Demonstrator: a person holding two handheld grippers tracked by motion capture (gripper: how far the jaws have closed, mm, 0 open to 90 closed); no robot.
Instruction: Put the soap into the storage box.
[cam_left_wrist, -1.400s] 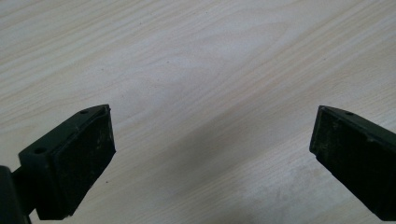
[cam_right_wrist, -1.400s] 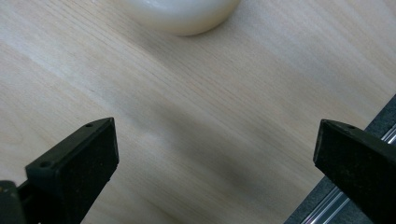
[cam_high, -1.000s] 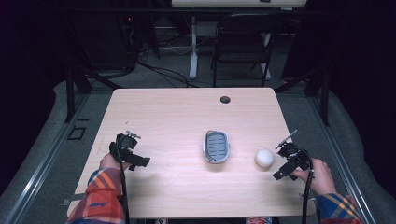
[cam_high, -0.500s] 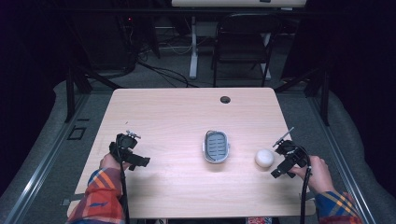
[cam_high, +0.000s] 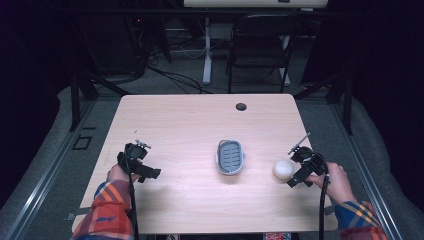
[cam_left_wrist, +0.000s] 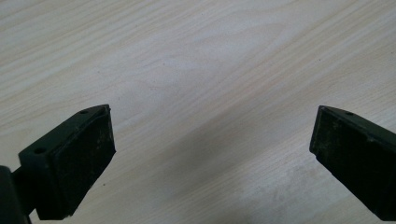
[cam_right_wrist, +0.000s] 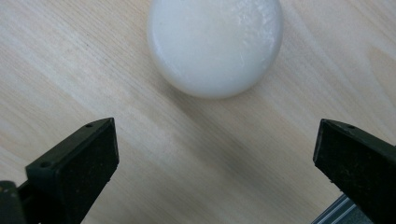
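Here we look down on a pale wooden table with a person's forearms in plaid sleeves coming in from six o'clock. Near the middle of the table, a little toward four o'clock, lies a small grey oval dish with a ribbed blue-grey inside, its long side running from twelve to six. At three o'clock from the dish, set apart from it, sits a white rounded lump, which looks like a bar of soap; in the right gripper view the same white lump lies at twelve o'clock, just beyond the tips of the two black jaws and not touching either. The right gripper is just beside that lump on its three o'clock side, and we see its jaws spread wide with nothing held between them. The left gripper is over toward nine o'clock on the table, well apart from the dish; in its own view the jaws stand wide apart over bare wood, gripping nothing. A small dark round hole marks the tabletop near the twelve o'clock edge.
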